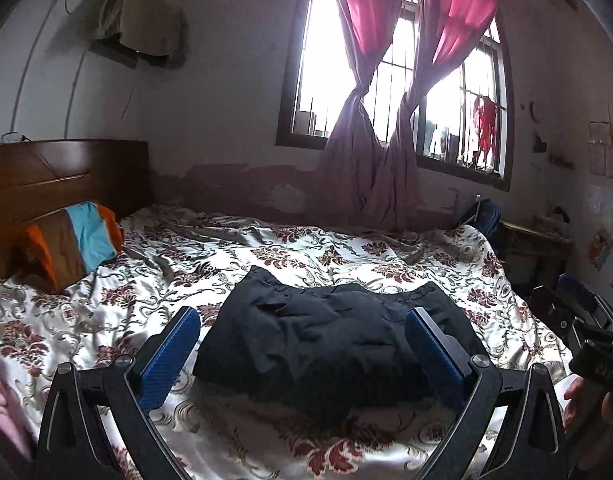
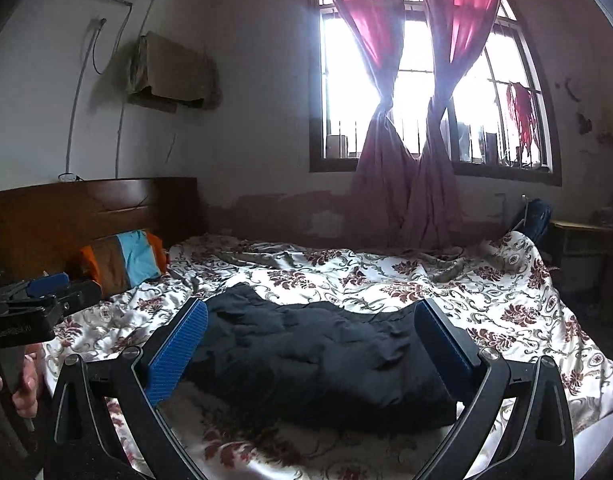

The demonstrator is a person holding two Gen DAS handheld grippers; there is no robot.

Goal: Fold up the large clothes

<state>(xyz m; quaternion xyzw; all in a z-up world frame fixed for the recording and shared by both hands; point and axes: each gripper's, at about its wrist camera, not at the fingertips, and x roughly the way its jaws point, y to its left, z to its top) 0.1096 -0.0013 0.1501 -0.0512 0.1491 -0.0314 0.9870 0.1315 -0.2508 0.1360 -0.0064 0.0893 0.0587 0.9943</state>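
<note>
Lying on the near middle of the floral bedspread (image 1: 386, 264), a dark garment (image 1: 326, 340) is seen already gathered into a compact, rumpled bundle, with a flap of cloth doubled over its near left part. Both tools are held back from it, above the near edge of the bed. The left gripper (image 1: 302, 356) is spread wide, its blue pads (image 1: 170, 356) empty, and the garment is framed between them without being touched. The right gripper (image 2: 312, 352) is likewise released, nothing being pinched between its pads (image 2: 178, 352); in its view the garment (image 2: 318, 360) sits just beyond the fingertips. A hand (image 2: 24, 388) is glimpsed at the left border of the right view, wrapped round the other tool's handle.

The step in hand is judged to be a pause between folds, or the end of the folding: the cloth is small in outline but not neat. If another fold is wanted, two edges or corners of the bundle would have to be chosen, most likely on its left and right sides, and each gripper lowered onto one before being closed. Which layer would be caught cannot be told, since the dark folds are hard to separate. A striped pillow (image 1: 72, 240) rests far left, well apart.
</note>
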